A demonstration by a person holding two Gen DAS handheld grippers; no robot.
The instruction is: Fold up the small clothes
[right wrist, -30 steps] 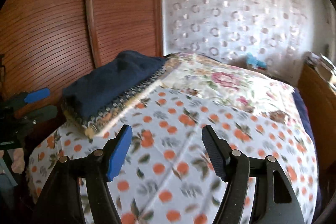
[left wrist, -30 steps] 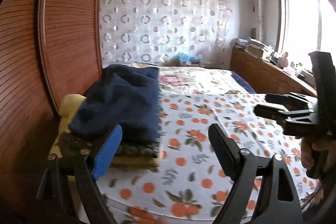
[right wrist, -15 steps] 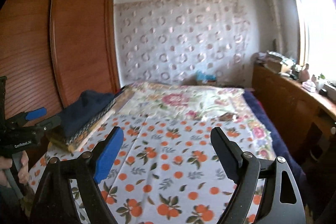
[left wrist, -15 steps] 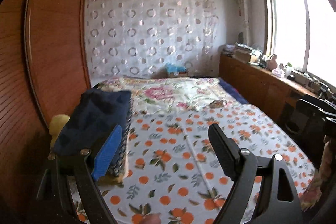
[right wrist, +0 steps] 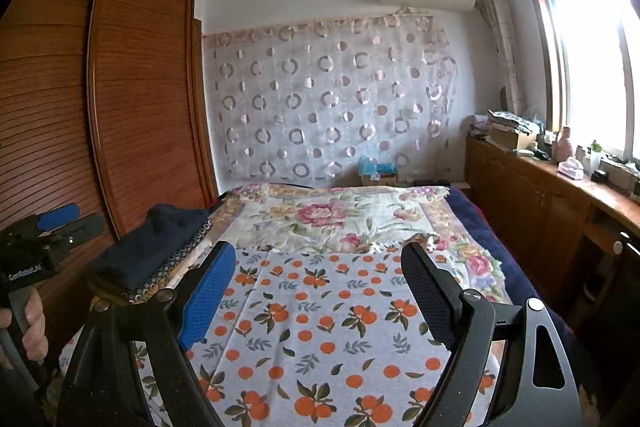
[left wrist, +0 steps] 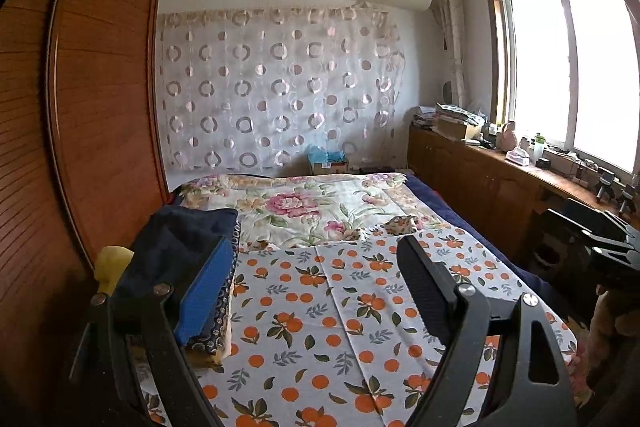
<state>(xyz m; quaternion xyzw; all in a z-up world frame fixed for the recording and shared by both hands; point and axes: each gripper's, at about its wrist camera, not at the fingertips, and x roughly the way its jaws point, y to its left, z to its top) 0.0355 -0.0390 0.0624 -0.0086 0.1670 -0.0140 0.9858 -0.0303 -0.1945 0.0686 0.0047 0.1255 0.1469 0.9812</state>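
Left wrist view: left gripper (left wrist: pixel 316 291), two fingers spread apart and holding nothing, above one bed (left wrist: pixel 320 327); one folded stack (left wrist: pixel 180 267) lies at the bed's left edge. Right wrist view: right gripper (right wrist: pixel 320 291) likewise apart and bare, one stack (right wrist: pixel 148 255) left, near the wardrobe (right wrist: pixel 140 99).

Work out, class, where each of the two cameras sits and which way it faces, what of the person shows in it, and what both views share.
Left wrist: on the left gripper, facing along the bed toward the curtain wall; open fingers and the right gripper show.
Right wrist: on the right gripper, facing likewise; open fingers and the left hand show.
Shared: bed, folded navy stack, wardrobe.
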